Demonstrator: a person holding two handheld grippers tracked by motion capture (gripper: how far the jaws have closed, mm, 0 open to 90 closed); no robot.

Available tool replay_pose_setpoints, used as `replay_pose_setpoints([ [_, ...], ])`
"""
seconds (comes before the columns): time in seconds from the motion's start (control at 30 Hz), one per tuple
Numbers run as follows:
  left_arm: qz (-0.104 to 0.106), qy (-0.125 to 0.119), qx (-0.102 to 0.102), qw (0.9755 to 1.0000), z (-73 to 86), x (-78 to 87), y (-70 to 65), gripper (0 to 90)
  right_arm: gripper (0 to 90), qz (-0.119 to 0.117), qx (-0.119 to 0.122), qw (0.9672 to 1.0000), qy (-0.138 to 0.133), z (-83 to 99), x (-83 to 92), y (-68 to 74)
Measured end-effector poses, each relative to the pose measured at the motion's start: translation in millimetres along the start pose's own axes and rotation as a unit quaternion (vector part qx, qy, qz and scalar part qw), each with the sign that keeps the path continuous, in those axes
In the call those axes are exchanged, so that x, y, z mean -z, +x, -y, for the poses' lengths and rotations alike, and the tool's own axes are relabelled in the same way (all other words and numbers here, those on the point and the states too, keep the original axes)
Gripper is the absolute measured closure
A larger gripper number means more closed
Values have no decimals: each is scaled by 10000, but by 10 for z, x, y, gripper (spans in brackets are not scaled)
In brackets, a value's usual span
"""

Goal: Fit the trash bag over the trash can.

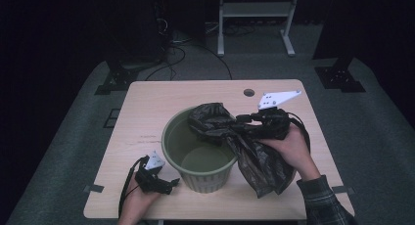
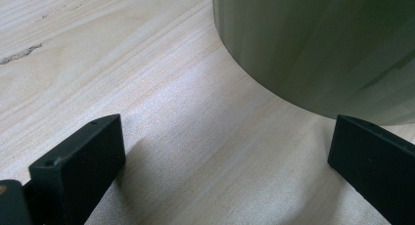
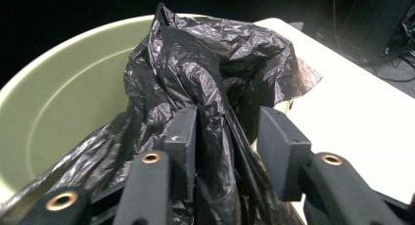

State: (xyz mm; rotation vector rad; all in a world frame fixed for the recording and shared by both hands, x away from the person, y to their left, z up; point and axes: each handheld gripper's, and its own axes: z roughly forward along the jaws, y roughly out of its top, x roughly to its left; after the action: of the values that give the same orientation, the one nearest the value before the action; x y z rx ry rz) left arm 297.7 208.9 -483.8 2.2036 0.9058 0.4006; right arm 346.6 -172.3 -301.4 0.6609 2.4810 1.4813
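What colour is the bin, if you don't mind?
The bin is pale green, clearest in the high view.

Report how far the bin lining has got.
Done: part of the black bag is draped over the green bin rim. In hand: the right gripper has bag plastic between its jaws, which stand apart. Left: spreading the bag inside; most hangs outside. The left gripper rests open beside the bin.

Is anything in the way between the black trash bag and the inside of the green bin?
Nothing visible blocks it. The black trash bag already drapes over the rim of the green bin, and the bin's inside looks empty. The right tongs have bag film between them. The left tongs sit apart on the table, outside the bin.
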Motion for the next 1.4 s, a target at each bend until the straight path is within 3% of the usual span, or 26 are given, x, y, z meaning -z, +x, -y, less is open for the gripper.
replay_pose_setpoints([
  [0.07,0,-2,2,10000,0,0,0,0,569,-98,-47,9999,-93,14,38,-9],
  [0.33,2,0,6,10000,0,0,-1,0,531,-55,-95,9995,-308,41,201,-20],
  [0.43,2,-1,5,10000,0,0,-1,0,600,-66,-97,9996,-271,56,199,-17],
  [0.5,1,-1,7,10000,0,0,-1,0,758,167,36,9998,-74,71,161,-10],
  [0.6,2,-1,4,10000,0,0,-1,0,819,380,95,9992,33,82,128,-41],
  [0.7,2,-2,5,10000,0,0,-1,0,799,494,61,9987,73,81,101,-99],
  [0.83,-6,0,12,10000,1,1,-2,0,692,588,-60,9982,116,68,47,-180],
  [1.0,-16,-2,23,10000,5,4,-4,0,655,638,-145,9977,-167,62,191,-199],
  [1.13,-17,-4,25,10000,5,4,-4,0,626,530,-215,9969,-537,-11,351,-164],
  [1.2,-17,-4,26,10000,5,4,-4,0,616,355,-197,9963,-754,-102,371,-110],
  [1.4,-17,-6,26,10000,5,4,-5,0,585,-173,-33,9967,-790,-436,76,68],
])
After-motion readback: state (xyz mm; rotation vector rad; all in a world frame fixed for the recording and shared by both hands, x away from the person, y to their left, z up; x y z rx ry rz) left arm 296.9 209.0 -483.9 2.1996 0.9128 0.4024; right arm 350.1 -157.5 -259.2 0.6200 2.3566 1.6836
